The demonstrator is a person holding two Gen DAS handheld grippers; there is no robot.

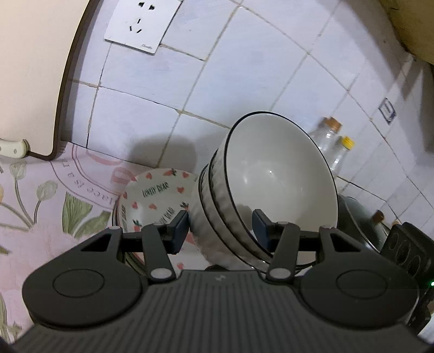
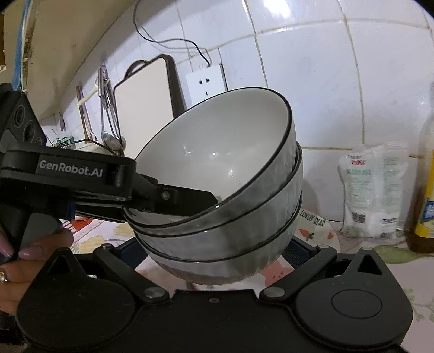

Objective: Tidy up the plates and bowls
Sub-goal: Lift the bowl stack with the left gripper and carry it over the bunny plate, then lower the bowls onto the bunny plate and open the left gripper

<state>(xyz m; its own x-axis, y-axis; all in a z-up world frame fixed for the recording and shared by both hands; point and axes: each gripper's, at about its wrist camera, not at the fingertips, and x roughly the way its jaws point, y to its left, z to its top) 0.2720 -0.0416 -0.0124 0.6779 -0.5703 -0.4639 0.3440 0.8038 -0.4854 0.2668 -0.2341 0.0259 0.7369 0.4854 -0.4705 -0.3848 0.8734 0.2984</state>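
1. A stack of bowls [image 1: 271,173], three of them nested, grey ribbed outsides with thin black rims, is tilted hard and up off the counter.
2. The left gripper [image 1: 220,229] has the stack by its rim: one blue pad [image 1: 180,230] sits on the outside wall, the other is inside the top bowl. The jaws are about half open and clamped across the rim edge.
3. From the right wrist view the same stack of bowls [image 2: 217,168] fills the middle, with the left gripper's finger reaching in over the rim from the left side.
4. The right gripper [image 2: 214,251] sits under the stack, with its fingers on either side of the bottom bowl. The pad contact is hidden behind the bowl, so it's hard to say if it's actually squeezing.
5. A hand [image 2: 16,260] with painted nails holds the left gripper's handle.
6. Below and behind the stack a strawberry plate [image 1: 160,195] with "LOVELY BEAR" lettering rests on the floral tablecloth [image 1: 40,206].
7. There are glass bottles [image 1: 333,141] against the tiled wall [image 1: 244,68], and a wall socket [image 1: 141,24] up top.
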